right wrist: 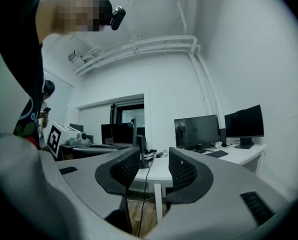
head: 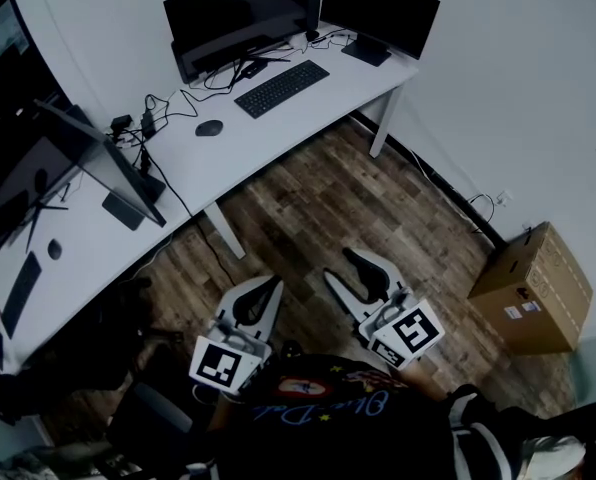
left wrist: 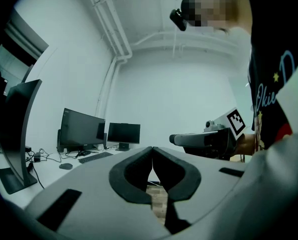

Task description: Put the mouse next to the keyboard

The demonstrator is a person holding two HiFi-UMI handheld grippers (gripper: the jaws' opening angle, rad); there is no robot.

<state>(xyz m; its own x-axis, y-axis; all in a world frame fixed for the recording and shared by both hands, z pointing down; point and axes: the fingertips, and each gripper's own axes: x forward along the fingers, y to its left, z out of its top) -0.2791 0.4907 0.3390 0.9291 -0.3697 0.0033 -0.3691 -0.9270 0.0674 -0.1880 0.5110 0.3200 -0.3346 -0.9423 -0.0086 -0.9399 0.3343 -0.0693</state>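
Still the approach: the mouse lies on the counter, upper left of the frame, lower left of the keyboard. Left tongs closed, right tongs parted, both empty and well short. Next, probably reach for the mouse.

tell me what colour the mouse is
Dark, black or near it. The mouse shows best in the head view, against the white desk.

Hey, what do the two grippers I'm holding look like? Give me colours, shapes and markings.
The left gripper and right gripper look alike. Both have light grey curved shells, and their tongs are lined with black pads. Each carries a white cube with black square markers. The person wears a dark shirt with coloured print.
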